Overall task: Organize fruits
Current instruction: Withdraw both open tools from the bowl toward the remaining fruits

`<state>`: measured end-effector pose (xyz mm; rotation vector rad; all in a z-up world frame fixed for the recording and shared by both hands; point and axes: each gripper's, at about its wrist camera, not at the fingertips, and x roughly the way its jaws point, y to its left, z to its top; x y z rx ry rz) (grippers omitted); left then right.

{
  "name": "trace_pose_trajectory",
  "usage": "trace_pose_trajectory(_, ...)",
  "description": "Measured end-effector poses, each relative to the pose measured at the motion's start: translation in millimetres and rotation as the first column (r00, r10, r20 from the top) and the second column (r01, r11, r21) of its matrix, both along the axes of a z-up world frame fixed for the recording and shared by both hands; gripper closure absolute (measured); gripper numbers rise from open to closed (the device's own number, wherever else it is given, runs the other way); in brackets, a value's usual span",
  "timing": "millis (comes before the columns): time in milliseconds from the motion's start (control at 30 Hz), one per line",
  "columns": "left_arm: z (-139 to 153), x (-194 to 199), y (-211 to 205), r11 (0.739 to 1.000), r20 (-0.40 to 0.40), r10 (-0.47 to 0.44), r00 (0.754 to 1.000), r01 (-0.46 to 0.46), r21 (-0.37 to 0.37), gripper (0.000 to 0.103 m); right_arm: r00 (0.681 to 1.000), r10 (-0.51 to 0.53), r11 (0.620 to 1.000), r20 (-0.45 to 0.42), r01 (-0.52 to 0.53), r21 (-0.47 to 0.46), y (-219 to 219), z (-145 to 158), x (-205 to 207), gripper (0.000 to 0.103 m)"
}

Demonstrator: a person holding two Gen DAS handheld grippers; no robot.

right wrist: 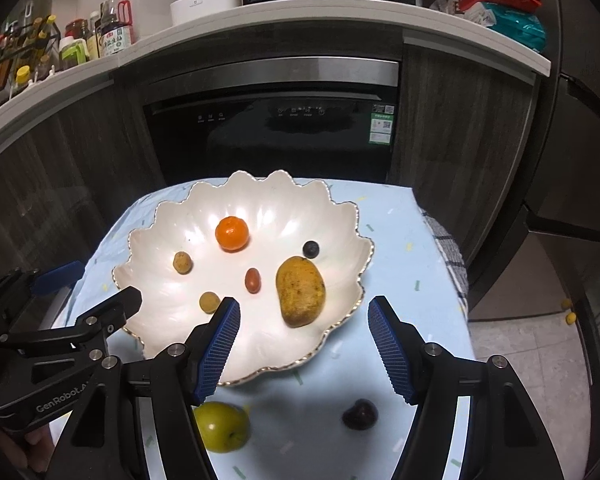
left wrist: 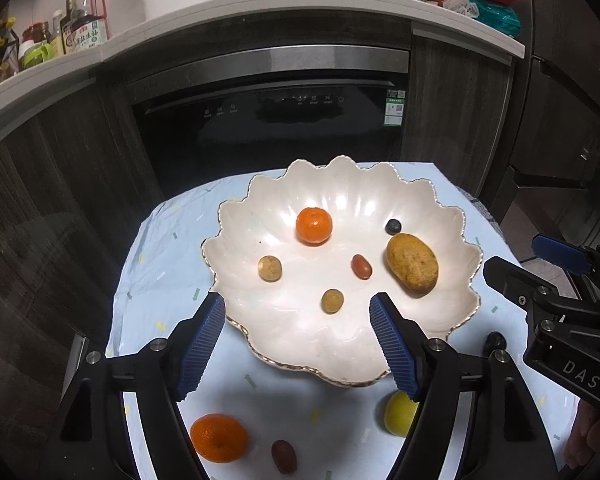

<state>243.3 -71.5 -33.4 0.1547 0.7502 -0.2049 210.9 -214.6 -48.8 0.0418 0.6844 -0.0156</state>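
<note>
Looking along the left gripper (left wrist: 298, 336), its blue ribbed jaws stand apart with nothing between them, above the near rim of a white scalloped ceramic plate (left wrist: 260, 200). Six fruits lie apart on that plate: a small orange tangerine (left wrist: 313, 225), a dark blueberry (left wrist: 393, 226), a large yellow-brown mango (left wrist: 412, 263), a red oval date (left wrist: 361, 267) and two tan round fruits (left wrist: 269, 268). On the pale blue tablecloth (left wrist: 160, 248) nearer the camera lie a bigger orange (left wrist: 219, 437) and a dark red fruit (left wrist: 284, 456).

From the right wrist, the right gripper (right wrist: 304, 340) is likewise spread and empty, over the plate's near edge. A yellow-green apple (right wrist: 221, 426) and a dark cherry (right wrist: 360, 414) rest on the cloth below it.
</note>
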Motion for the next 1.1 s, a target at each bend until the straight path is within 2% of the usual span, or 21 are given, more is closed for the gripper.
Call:
trace_pose_trajectory(700,18,-34,-26,1.0,0.034,-0.029,0.999,0.029,-0.003,0.029,0.998,-0.049,0.999,0.034,0.049,-0.005,-32,15,-33,0.036)
trace_pose_trajectory(1100,8,-55,-47,0.998,0.023,-0.055,0.998,0.055,0.006,0.029,0.997,-0.069,0.998,0.02,0.069,-0.01,-53,3,-47,0.036)
